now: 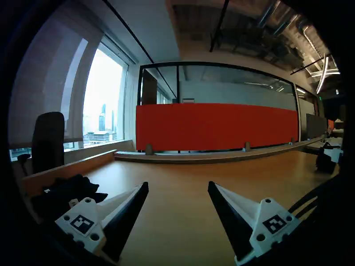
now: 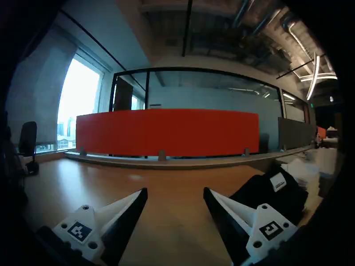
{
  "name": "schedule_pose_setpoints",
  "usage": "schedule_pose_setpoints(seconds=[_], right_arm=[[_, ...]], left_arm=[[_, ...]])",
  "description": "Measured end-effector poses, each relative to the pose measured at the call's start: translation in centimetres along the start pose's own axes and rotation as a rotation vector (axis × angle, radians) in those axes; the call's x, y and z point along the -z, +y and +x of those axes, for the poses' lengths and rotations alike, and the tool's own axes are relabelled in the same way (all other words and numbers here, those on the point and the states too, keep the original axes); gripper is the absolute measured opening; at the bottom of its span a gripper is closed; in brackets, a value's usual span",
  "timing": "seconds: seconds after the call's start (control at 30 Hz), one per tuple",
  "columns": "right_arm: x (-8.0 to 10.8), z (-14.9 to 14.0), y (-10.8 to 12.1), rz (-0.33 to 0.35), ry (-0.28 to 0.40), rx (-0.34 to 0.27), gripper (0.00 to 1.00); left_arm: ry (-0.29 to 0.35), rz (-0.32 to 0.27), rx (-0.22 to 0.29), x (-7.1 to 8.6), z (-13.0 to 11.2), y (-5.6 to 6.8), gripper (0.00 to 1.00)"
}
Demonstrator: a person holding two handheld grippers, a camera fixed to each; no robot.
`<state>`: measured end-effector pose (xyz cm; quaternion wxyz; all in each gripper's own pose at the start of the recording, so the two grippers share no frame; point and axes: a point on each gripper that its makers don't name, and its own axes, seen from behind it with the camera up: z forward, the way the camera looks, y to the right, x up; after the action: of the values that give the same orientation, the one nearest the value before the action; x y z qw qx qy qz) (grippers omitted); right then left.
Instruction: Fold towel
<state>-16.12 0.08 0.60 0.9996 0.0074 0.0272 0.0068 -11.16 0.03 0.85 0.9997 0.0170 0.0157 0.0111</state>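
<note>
I see one wooden counter (image 1: pixel 186 164), one red partition (image 1: pixel 213 126) behind it and one window (image 1: pixel 104 111) at left. Left tongs (image 1: pixel 178 183) and right tongs (image 2: pixel 175 189) gape wide, empty. One black towel (image 1: pixel 66 190) lies lower left, a second towel (image 2: pixel 270 190) lower right.

The wooden desk (image 1: pixel 177 208) looks smooth and softly glossy, the black towel (image 2: pixel 284 197) matt cloth, the red partition (image 1: pixel 213 126) matt.

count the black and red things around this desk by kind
black cloths: 2, crumpled cloth and folded cloth
black chair: 1
red divider: 1
total: 4
</note>
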Motion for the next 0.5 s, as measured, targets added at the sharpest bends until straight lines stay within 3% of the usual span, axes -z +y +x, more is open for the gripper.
schedule_pose_setpoints(seconds=[0.5], right_arm=[[-0.11, -0.02, 0.04, 0.000, 0.000, 0.000, 0.98]], left_arm=[[-0.001, 0.000, 0.000, 0.07, 0.12, -0.07, 1.00]])
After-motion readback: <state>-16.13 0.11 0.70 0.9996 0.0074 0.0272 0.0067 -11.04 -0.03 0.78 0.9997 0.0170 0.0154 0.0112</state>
